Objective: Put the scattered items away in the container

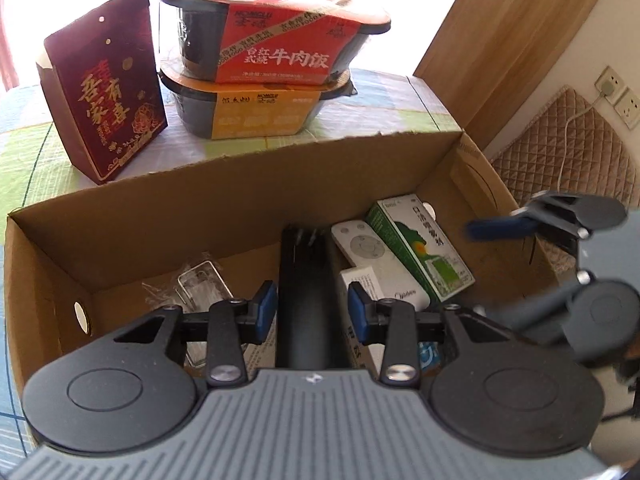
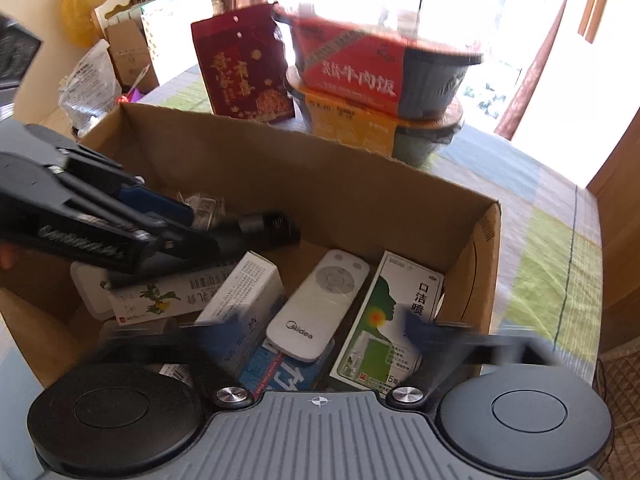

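An open cardboard box (image 1: 240, 168) (image 2: 320, 152) holds a white remote (image 1: 360, 248) (image 2: 320, 304), a green-and-white carton (image 1: 420, 248) (image 2: 392, 320), a white medicine box (image 2: 244, 292) and a clear plastic piece (image 1: 204, 284). My left gripper (image 1: 312, 306) (image 2: 184, 228) is inside the box, its blue pads closed around a long black cylindrical device (image 1: 304, 280) (image 2: 256, 224) that points toward the far wall. My right gripper (image 2: 320, 324) (image 1: 476, 272) hovers over the box's right half. It is motion-blurred, spread wide and holds nothing.
Behind the box on the checked tablecloth (image 2: 552, 248) stand a maroon gift carton (image 1: 108, 88) (image 2: 244, 72) and two stacked meal bowls (image 1: 276, 40) (image 2: 380, 64). A wooden panel (image 1: 500, 40), wall sockets (image 1: 616, 96) and a quilted cushion (image 1: 560, 152) are right. Bags and cartons (image 2: 120, 40) crowd the far left.
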Action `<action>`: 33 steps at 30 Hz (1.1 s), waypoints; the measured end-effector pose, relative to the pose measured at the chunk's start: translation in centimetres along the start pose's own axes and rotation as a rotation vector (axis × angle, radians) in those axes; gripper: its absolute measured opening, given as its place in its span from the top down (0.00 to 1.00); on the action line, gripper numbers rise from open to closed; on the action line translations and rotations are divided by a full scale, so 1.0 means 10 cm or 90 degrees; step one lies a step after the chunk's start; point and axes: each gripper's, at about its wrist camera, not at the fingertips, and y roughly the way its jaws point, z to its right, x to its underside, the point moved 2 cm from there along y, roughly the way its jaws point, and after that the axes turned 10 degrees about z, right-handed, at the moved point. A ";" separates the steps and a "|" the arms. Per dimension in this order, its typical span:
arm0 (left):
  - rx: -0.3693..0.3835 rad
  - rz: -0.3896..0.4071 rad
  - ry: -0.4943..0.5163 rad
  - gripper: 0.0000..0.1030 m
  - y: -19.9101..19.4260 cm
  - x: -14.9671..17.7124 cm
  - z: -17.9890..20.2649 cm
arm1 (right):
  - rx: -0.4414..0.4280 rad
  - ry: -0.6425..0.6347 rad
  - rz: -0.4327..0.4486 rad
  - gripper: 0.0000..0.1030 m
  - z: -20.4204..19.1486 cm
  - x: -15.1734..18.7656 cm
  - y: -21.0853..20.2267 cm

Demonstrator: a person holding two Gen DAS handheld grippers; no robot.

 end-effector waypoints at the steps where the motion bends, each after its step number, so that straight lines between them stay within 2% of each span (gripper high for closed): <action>1: -0.004 0.003 -0.001 0.50 -0.01 -0.01 0.00 | -0.003 -0.003 0.000 0.00 -0.02 0.00 -0.01; 6: -0.011 0.007 0.003 0.29 -0.10 -0.01 -0.02 | -0.022 -0.006 -0.014 0.00 -0.09 0.04 -0.06; 10: -0.022 0.006 0.014 0.16 -0.22 0.02 -0.02 | -0.030 -0.001 -0.017 0.00 -0.14 0.09 -0.12; 21: -0.082 0.040 0.069 0.11 -0.63 0.14 0.12 | -0.019 0.062 -0.006 0.00 -0.22 0.19 -0.31; 28: -0.124 0.047 0.080 0.09 -0.78 0.14 0.18 | 0.028 0.112 -0.003 0.00 -0.19 0.16 -0.38; 33: -0.133 0.056 0.078 0.08 -0.92 0.16 0.21 | 0.051 0.139 0.005 0.00 -0.17 0.15 -0.45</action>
